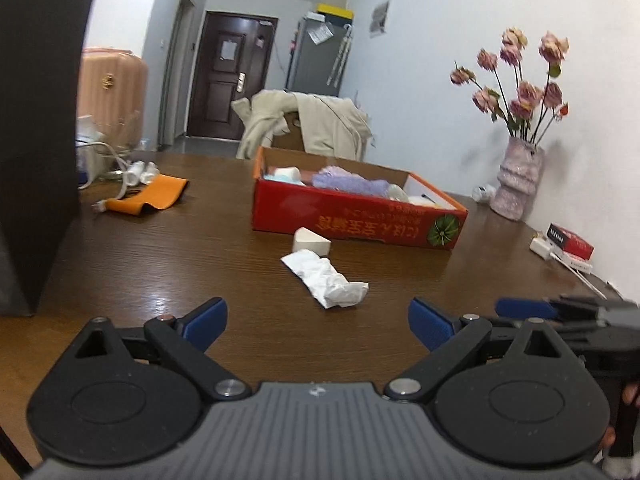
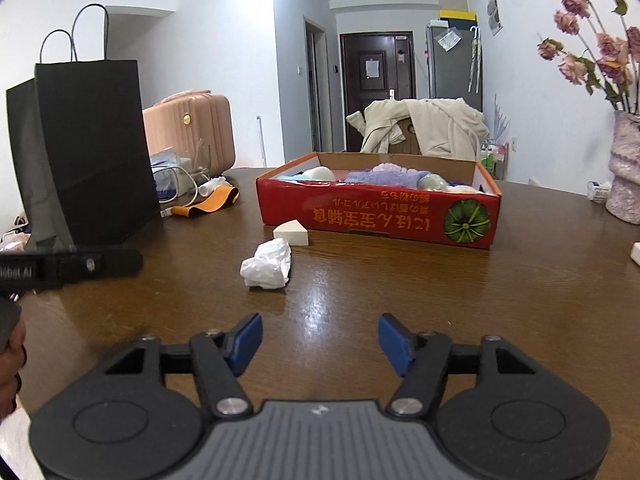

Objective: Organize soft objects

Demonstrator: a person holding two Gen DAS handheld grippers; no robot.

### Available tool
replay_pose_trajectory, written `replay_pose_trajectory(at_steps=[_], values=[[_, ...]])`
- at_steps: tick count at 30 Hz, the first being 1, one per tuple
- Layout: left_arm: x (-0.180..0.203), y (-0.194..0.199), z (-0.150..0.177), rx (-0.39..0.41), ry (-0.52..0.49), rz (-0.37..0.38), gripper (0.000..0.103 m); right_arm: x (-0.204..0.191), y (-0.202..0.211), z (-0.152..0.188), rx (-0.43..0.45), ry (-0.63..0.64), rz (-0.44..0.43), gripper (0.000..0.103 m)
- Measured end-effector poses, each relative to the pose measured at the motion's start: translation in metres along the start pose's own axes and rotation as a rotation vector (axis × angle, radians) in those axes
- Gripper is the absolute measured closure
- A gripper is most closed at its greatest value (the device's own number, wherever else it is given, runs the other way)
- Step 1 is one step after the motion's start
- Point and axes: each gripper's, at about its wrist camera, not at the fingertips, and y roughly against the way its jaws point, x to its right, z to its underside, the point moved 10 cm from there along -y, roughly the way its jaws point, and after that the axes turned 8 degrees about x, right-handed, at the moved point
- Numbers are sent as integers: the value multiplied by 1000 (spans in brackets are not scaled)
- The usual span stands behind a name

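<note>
A crumpled white tissue lies on the brown table ahead of both grippers. Just beyond it a cream wedge sponge rests against the red cardboard box, which holds a purple fluffy cloth and other pale soft items. My left gripper is open, low over the table, with nothing between its blue pads. My right gripper is open too, nothing in it, with the tissue ahead and to its left.
A tall black paper bag stands at the left, with an orange pouch, cables and a pink suitcase behind. A vase of dried flowers stands at the right wall, with a red packet and a white charger near the table edge.
</note>
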Motion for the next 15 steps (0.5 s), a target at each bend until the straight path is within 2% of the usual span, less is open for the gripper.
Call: replay_pose_trajectory(at_steps=[5,8,11,12,15], values=[[10,-46,6,-52,12,27,5,12,-31,-18,2,-21,-1,48],[18,-78,5,-83,9,39,10,17,-51,-30,-1,-27,-19,50],[22,-103,3,-103,-3,41,18,23,-72,-41,-1,-20,-14,53],[21,-110,4,-123,2,44,23,26,-78,-43,-7,-19,-6,56],[13,-120,14,-172,10,44,38,32,-96,-49,-23,-20,-9,57]])
